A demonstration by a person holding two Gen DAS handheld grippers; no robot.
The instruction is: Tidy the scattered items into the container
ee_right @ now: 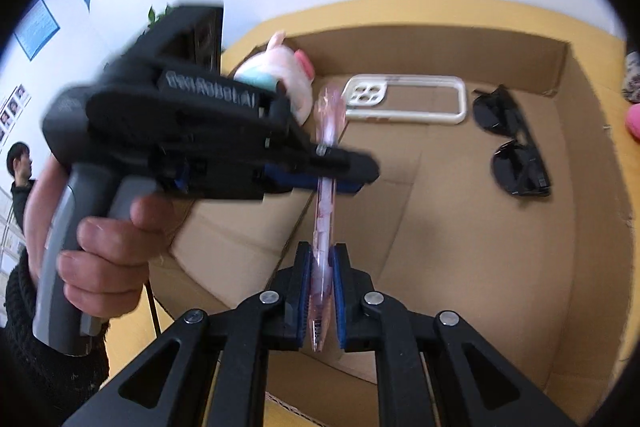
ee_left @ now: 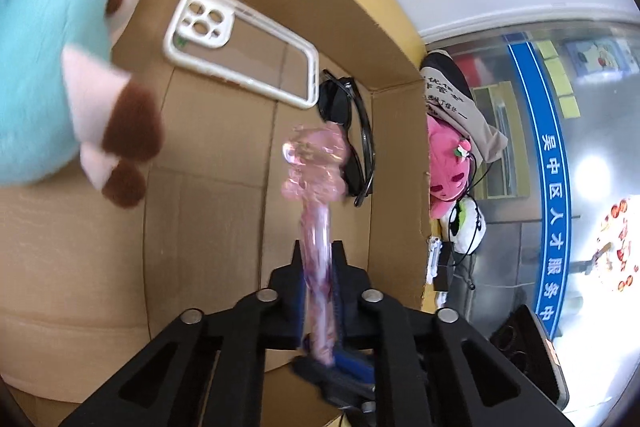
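We are seeing a matt corrugated cardboard box [ee_right: 560, 227]; a glossy translucent pink plastic pen [ee_right: 325, 219]; a fuzzy cloth plush toy [ee_left: 52, 67]; a smooth clear-backed plastic phone case [ee_left: 244, 47]; shiny black plastic sunglasses [ee_right: 512, 143]; matt black plastic gripper fingers [ee_right: 298, 291].

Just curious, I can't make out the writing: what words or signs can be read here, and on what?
"吴中区人才服务中" on the blue band on the glass.
Embossed lettering on the left gripper's body: too blurred to read.
Print on the beige cloth: too small.
Wall posters: unreadable.
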